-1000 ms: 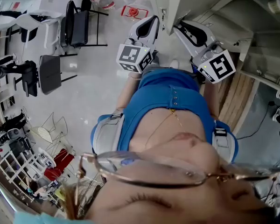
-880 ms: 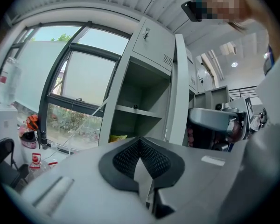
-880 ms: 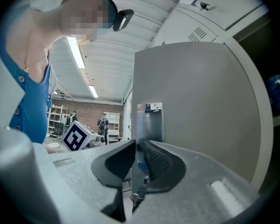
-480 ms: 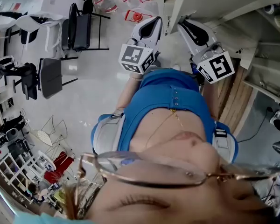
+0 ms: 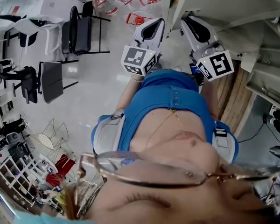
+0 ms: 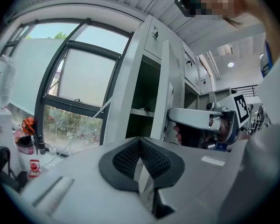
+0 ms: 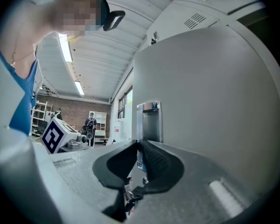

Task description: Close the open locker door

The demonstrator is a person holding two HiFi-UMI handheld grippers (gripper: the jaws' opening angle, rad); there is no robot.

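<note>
The right hand-held gripper (image 7: 139,146) is held level. Its jaws have just been closing and now stand almost together with only a thin slit between them. Nothing is between the pads. Straight ahead, seen through that slit, is the recessed handle (image 7: 149,120). It is set near one edge of the door (image 7: 214,78), whose plain grey face fills most of the right gripper view. Whether the tips touch the face yet cannot be told.

The left hand-held gripper (image 6: 141,141) has its jaws together and empty. It sits on the other side of the door, which it sees edge-on, swung well out from the locker (image 6: 130,78). The dark compartment and a shelf (image 6: 141,111) are exposed, and a window (image 6: 79,83) lies beyond.

The door looks like thin painted sheet metal. It is probably light, stiff and free on its hinges, so a modest steady push should carry it round. The paint looks smooth, so the tips could skate sideways if they press at a slant. Pinching seems unnecessary, since nearly closed jaws make a good blunt pusher. The best spot is likely the outer face beside the handle, towards the free edge and far from the hinge, where leverage is greatest. The handle's lip could also stop a slip. A hard shove may make such a door bang or bounce back off the frame, so the last part of the swing wants slowing and a firm press until it seats.
</note>
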